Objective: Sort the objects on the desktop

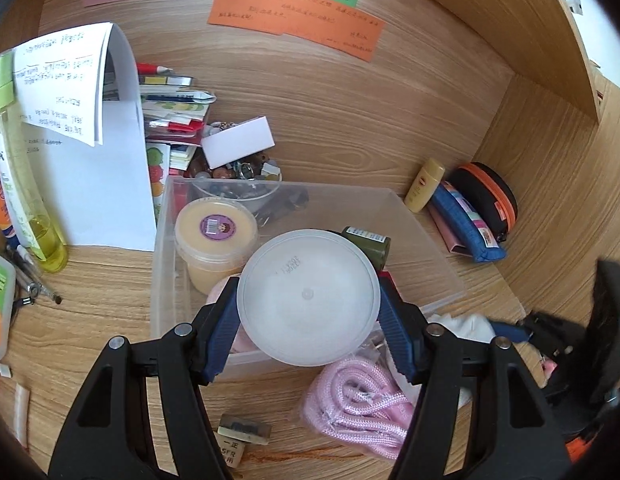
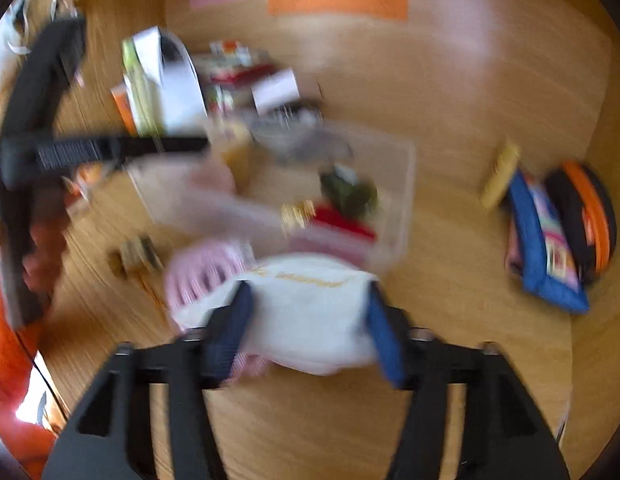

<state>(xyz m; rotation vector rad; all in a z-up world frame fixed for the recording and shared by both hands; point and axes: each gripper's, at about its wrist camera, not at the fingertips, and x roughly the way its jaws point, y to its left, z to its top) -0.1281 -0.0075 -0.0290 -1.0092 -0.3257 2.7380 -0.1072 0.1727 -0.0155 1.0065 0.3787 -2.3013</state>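
In the left wrist view, at the far left of the wooden desk (image 1: pixel 110 288) stands a tall bottle with yellow liquid (image 1: pixel 26 200), and some thin brushes (image 1: pixel 34 280) lie beside its base. Behind it a white folded paper sheet (image 1: pixel 102 140) leans upright. To its right there is a pile of stationery and cards (image 1: pixel 174 116) and a bowl of small trinkets (image 1: pixel 238 176) with a white card on top.

The clear plastic box (image 1: pixel 166 264) sits in the middle. Inside it, at the left, stands a tub with yellow content (image 1: pixel 216 236), and further right lies a dark green small container (image 1: pixel 369 240).

The left gripper (image 1: pixel 308 312) pinches a round translucent lid (image 1: pixel 308 298) between its blue pads (image 1: pixel 220 328), which touch the rim on both sides. The lid is held above the near part of the box. In front of the box lie a small wooden stamp (image 1: pixel 240 436) and a pink coiled rope (image 1: pixel 357 404).

At the right, near the wall, stand a small yellow bottle (image 1: pixel 423 186), a blue pencil pouch (image 1: pixel 467 220) and a black case with orange zipper (image 1: pixel 487 196).

The right wrist view is strongly blurred. The right gripper (image 2: pixel 308 320) is spread, with a white cloth pouch (image 2: pixel 310 312) lying between its fingers; whether they touch it, I cannot tell.
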